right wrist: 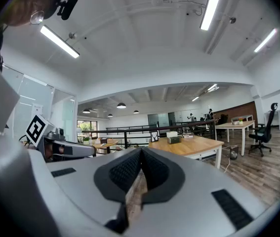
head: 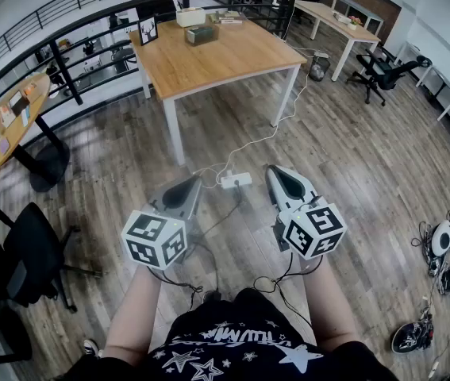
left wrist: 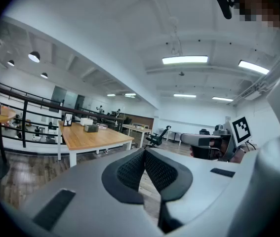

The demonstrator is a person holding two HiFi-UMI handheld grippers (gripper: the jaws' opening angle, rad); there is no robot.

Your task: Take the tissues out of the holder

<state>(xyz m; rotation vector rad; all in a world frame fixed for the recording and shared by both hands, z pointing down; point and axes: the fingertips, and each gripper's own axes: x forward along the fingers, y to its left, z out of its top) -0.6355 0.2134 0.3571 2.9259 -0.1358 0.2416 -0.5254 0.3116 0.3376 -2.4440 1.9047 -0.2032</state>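
A dark tissue holder (head: 201, 34) sits on the wooden table (head: 217, 58) far ahead, next to a white box (head: 190, 17). The same holder shows small in the left gripper view (left wrist: 91, 128) and in the right gripper view (right wrist: 174, 139). My left gripper (head: 190, 184) and right gripper (head: 282, 173) hang side by side over the wood floor, well short of the table. Both are shut with nothing between the jaws; the tips meet in the left gripper view (left wrist: 144, 152) and the right gripper view (right wrist: 140, 150).
A white power strip (head: 236, 180) with a cable lies on the floor just ahead of the grippers. A black office chair (head: 30, 252) stands at the left, a round table (head: 10, 121) beyond it. A railing (head: 66, 38) runs behind the table. Cables and gear (head: 447, 252) lie at the right.
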